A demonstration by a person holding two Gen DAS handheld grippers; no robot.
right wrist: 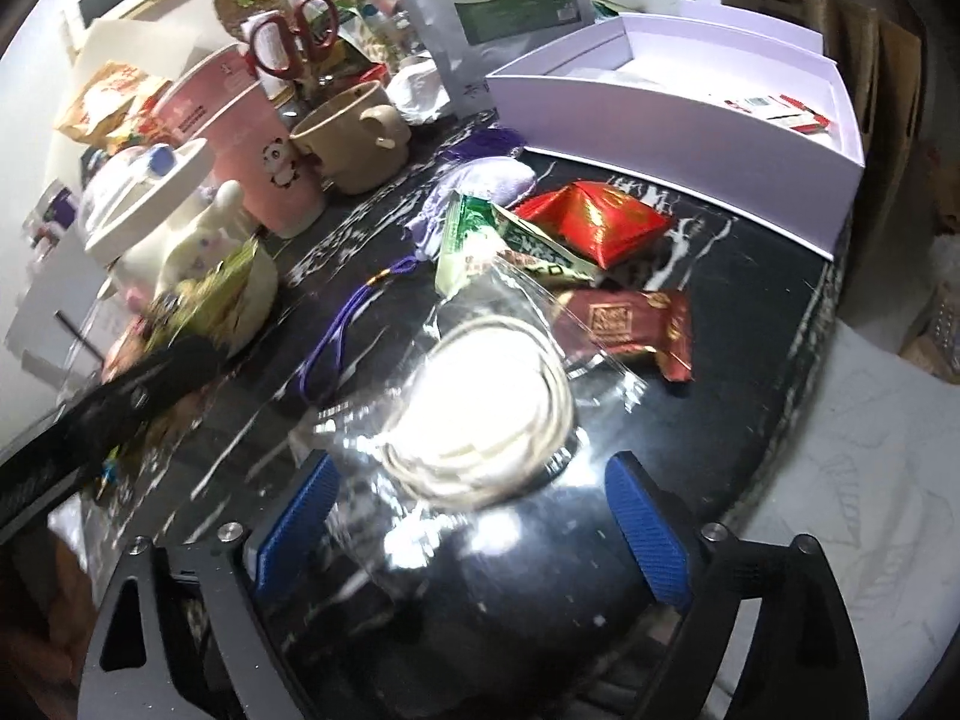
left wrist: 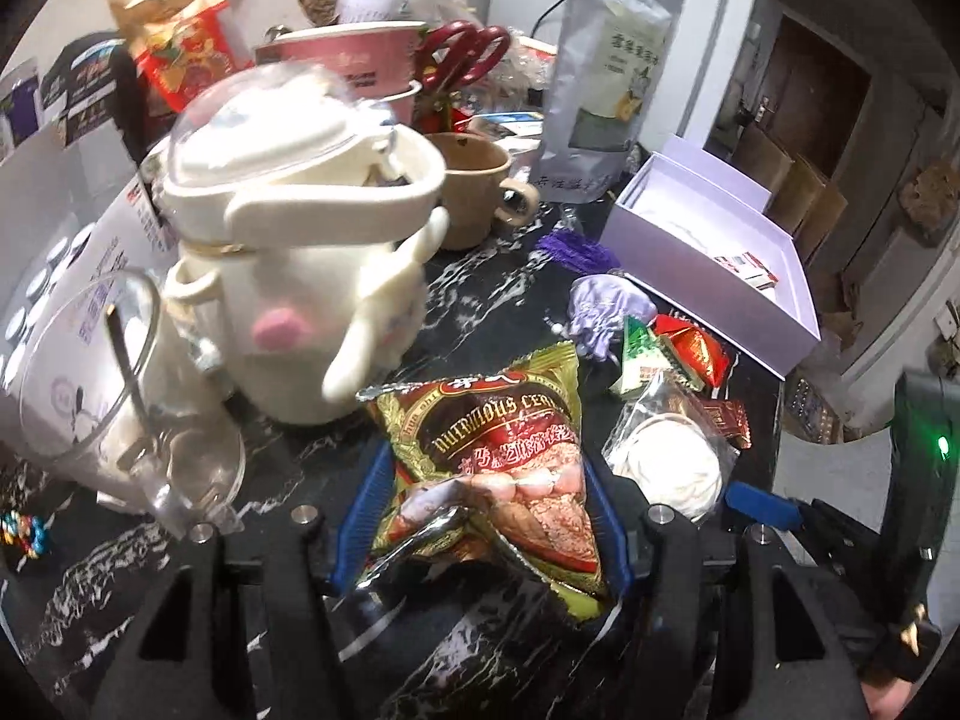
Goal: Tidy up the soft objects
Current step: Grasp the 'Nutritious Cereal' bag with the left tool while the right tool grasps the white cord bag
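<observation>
blurred: cream plush jar (left wrist: 300,276), left gripper's arm (right wrist: 120,396) | hidden: snack packet's (left wrist: 498,450) lower end, perhaps crumpled | glare: clear bag's (right wrist: 480,408) contents

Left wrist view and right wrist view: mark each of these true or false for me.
1. The left hand-held gripper is shut on the cereal packet. True.
2. The right hand-held gripper is clamped on the red foil packet. False: its jaws stand open around a clear bag of white discs.
3. The red-handled scissors lie flat on the black table. False: they stand upright in a holder.
4. The purple box is open. True.
</observation>
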